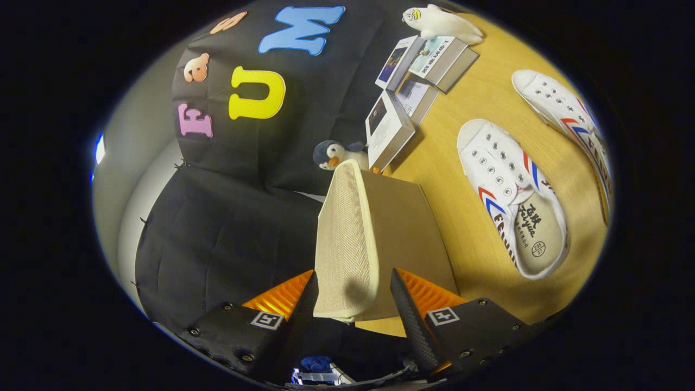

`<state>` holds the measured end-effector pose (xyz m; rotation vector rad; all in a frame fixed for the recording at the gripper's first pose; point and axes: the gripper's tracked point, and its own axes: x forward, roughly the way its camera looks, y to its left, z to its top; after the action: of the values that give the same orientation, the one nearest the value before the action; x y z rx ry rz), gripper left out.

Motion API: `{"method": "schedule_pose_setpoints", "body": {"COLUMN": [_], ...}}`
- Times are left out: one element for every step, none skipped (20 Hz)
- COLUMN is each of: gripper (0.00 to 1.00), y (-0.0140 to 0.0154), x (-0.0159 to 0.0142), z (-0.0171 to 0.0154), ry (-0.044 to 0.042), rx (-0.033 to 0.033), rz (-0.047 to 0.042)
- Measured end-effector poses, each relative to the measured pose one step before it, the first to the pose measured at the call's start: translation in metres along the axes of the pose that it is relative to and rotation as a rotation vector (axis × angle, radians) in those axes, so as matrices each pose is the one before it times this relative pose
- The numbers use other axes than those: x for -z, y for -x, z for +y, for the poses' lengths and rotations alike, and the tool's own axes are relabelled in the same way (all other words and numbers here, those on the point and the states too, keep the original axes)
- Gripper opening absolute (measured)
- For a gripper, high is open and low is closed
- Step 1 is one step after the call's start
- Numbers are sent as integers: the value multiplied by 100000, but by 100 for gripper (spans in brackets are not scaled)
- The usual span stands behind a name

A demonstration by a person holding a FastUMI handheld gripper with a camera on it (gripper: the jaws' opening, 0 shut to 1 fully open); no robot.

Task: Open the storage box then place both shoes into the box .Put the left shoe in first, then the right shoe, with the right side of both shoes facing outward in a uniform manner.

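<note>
A: State the condition of the tongs (352,290).

B: The tongs stand at a narrow gap. The lid (347,239) of the storage box (412,239) lies between the two fingers. Whether both fingers press on the lid cannot be told; one finger appears just beside its edge.

A: Locate the storage box.

B: It sits on the desk (467,108), directly ahead of the fingers at 12 o'clock. The woven lid is raised away from the box body.

A: Locate the shoes.

B: Both lie on the desk, outside the box. The near shoe (513,198) is at 2 o'clock from the fingers, close beside the box. The far shoe (570,119) lies beyond it, apart from it.

A: Other items?

B: A penguin toy (336,155) sits just beyond the lid. Books (412,81) stand behind it, with a white plush toy (440,24) at their far end.
</note>
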<state>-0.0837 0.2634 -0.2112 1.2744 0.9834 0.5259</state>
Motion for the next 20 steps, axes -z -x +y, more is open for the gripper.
{"method": "schedule_pose_setpoints", "body": {"gripper": [80, 80, 80, 63, 47, 30, 30, 30, 1, 0, 0, 0, 0, 0, 0, 0, 0, 0, 0, 0], "y": [-277, -256, -58, -20, -103, -41, 123, 1413, -211, -479, 132, 293, 171, 133, 41, 98, -167, -194, -384, -416], "x": [262, 346, 157, -280, 12, 440, 122, -714, -693, 567, -52, -129, -171, -176, -228, -161, -313, -9, 39, 218], "z": [264, 4, -102, -556, -237, 737, -40, 7, 8, 526, 532, 881, 1268, 1627, 1653, 1605, 1408, 1413, 1085, 1096], "ry": [-1089, -198, 1079, 1516, 544, -1288, 321, 162, -926, -141, 1799, 2656, 2341, 2294, 2708, 3266, 4055, 4762, 4781, 4154], "rx": [-1275, -533, 724, 3856, 1301, -2934, -192, 2397, -1410, -1188, 467, 164, -839, -1890, -1936, -1206, -343, -223, 196, 56], "rz": [1870, 1701, 1165, -944, -19, 2159, 570, -4153, -806, 750, 441, 224, -254, 3, -1, -62, -965, -116, 548, 449]}}
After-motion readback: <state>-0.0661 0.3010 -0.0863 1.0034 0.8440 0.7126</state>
